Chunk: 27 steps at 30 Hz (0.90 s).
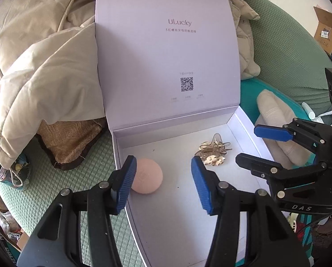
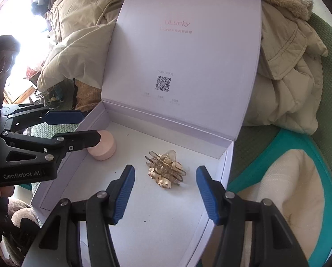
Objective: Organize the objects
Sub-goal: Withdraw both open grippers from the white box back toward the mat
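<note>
At the bottom of the left wrist view, the left gripper (image 1: 163, 178) is hovering with fingers spread, holding nothing. The right gripper (image 2: 166, 189) is likewise gaping empty. Beyond them, a pink sponge (image 1: 147, 175) and a hair claw (image 2: 166, 169) are lying apart inside the white box (image 1: 243, 122), its lid (image 1: 166, 44) standing upright at the top.

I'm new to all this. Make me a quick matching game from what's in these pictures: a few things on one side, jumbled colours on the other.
Things:
1. round sponge
2. hair clip
3. box lid
4. coat

Colours:
A. beige
B. pale lilac
C. pink
D. see-through amber

Pairs: 1-C, 2-D, 3-B, 4-A
</note>
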Motion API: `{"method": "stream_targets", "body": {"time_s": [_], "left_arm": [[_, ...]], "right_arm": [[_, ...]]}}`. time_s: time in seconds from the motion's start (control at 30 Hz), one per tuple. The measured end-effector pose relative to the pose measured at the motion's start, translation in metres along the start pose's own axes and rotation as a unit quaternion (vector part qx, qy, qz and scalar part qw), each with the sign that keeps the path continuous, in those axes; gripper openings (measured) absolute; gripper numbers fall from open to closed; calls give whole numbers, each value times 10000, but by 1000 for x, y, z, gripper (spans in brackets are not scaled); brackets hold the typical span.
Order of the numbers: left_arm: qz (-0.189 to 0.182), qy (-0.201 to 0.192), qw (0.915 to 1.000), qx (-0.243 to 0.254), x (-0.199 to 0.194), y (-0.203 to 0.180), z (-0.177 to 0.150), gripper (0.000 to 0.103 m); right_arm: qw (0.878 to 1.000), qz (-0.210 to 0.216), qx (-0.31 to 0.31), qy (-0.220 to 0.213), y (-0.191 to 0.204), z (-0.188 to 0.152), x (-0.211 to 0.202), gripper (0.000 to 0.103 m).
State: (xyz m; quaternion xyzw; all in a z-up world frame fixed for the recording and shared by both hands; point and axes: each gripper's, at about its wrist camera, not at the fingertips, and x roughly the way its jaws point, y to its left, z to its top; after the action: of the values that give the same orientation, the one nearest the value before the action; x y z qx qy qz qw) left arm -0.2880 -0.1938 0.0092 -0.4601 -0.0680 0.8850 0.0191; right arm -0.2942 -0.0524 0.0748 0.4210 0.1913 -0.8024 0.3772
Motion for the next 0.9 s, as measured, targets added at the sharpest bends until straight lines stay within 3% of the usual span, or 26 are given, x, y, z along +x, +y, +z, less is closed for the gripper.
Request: {"method": "stream_targets", "body": {"time_s": [0.4, 0.9], "left_arm": [[34, -289, 9996, 47, -66, -5, -3, 49], [101, -523, 9986, -4, -128, -29, -25, 49]], "right_arm": [[9994, -41, -66, -330, 8, 0, -47, 58], [9977, -63, -164, -651, 22, -23, -102, 58]]}}
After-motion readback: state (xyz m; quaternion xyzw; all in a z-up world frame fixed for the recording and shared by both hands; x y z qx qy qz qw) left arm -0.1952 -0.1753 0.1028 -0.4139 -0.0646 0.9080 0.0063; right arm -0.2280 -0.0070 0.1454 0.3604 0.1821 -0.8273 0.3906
